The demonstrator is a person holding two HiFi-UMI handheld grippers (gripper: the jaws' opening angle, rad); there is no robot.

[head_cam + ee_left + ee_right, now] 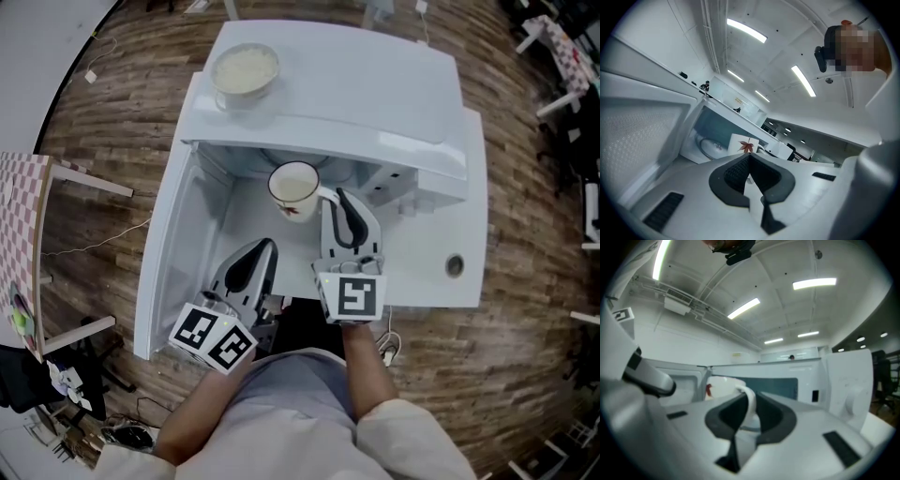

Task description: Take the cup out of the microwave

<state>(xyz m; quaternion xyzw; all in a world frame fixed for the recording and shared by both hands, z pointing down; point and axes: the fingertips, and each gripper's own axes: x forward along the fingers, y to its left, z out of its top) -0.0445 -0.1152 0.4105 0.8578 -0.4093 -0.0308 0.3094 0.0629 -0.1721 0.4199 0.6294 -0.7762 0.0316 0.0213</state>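
Note:
The white cup (293, 187) with a red leaf print hangs at the mouth of the open white microwave (375, 84), just in front of the cavity. My right gripper (330, 195) is shut on the cup's handle (749, 404), which shows between its dark pads in the right gripper view, with the cup body (723, 386) beyond. My left gripper (267, 246) sits lower and to the left, near the open door (164, 253), its jaws shut with nothing in them. In the left gripper view the cup (740, 143) appears past the gripper's (749, 158) tips, apart from them.
A bowl (245, 70) of pale contents stands on top of the microwave at its left. The glass turntable (710, 147) lies inside the cavity. The control panel with its knob (455, 265) is at the right. A checkered table (19, 234) stands far left on the wooden floor.

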